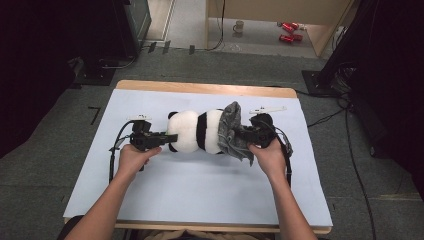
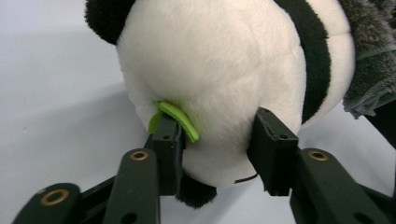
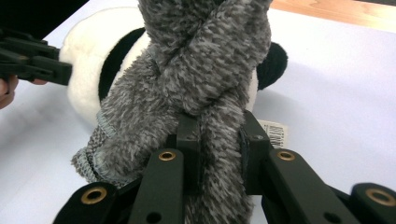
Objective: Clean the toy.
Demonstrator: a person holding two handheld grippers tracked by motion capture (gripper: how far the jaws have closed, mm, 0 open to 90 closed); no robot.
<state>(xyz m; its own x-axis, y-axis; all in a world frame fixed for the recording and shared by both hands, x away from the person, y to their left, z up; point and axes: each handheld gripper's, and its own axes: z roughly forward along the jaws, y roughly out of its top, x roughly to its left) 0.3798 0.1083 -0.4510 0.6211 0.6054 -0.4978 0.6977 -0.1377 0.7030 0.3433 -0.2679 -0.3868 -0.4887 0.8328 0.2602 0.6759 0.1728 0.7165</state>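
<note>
On white table [image 1: 190, 185], panda [image 1: 192, 131] lies between both grippers.

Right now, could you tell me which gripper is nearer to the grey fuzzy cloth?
The right gripper: its jaws are clamped on the grey fuzzy cloth. The left gripper sits at the plush panda's white end, away from the cloth.

Black fingers [image 2: 168, 144] either side of the white panda plush [image 2: 210, 79] (green tag [image 2: 180, 120] at one finger)
</note>
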